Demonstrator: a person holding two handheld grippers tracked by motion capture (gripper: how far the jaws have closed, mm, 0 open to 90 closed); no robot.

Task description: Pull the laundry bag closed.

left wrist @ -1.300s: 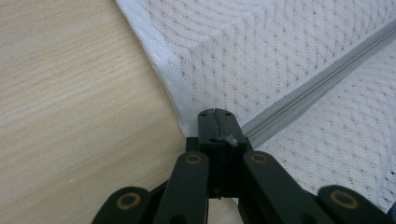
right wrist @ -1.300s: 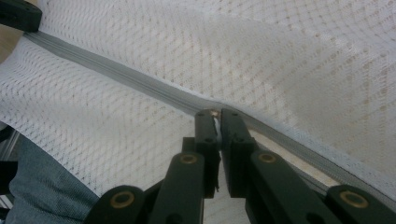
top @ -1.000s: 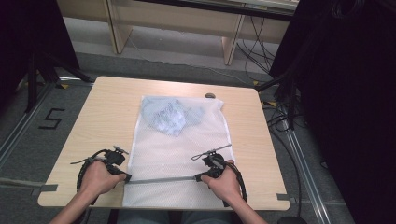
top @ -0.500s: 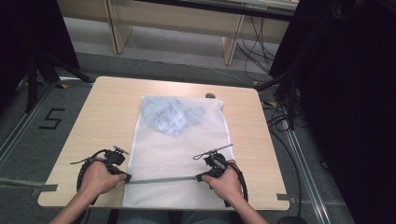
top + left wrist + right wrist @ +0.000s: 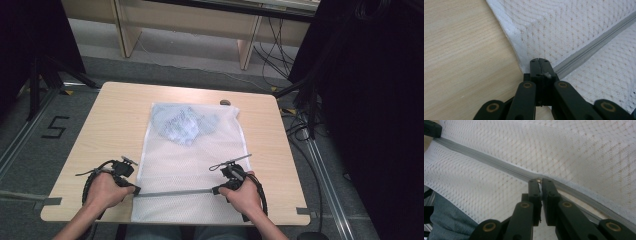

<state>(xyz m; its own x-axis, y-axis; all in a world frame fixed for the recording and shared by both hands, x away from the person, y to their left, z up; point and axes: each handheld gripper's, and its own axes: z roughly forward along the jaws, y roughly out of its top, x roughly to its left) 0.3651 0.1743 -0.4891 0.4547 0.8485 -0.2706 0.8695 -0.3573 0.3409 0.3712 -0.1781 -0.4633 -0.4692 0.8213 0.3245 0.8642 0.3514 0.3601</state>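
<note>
A white mesh laundry bag [image 5: 190, 165] lies flat on the wooden table [image 5: 115, 115], with a pale blue garment [image 5: 182, 125] inside its far end. A grey zipper [image 5: 175, 192] runs across the bag's near end. My left gripper [image 5: 134, 190] is shut on the bag's left edge, where the zipper [image 5: 594, 45] ends beside the jaws [image 5: 539, 61]. My right gripper [image 5: 216, 190] is shut on the zipper's slider, seen at the jaw tips [image 5: 539, 180] in the right gripper view. The zipper [image 5: 486, 160] looks closed between the two grippers.
A small dark object [image 5: 225, 102] sits at the table's far edge. The bag's near end hangs over the front edge above the person's jeans [image 5: 446, 220]. Bare wood lies left and right of the bag. Black curtains, stands and cables surround the table.
</note>
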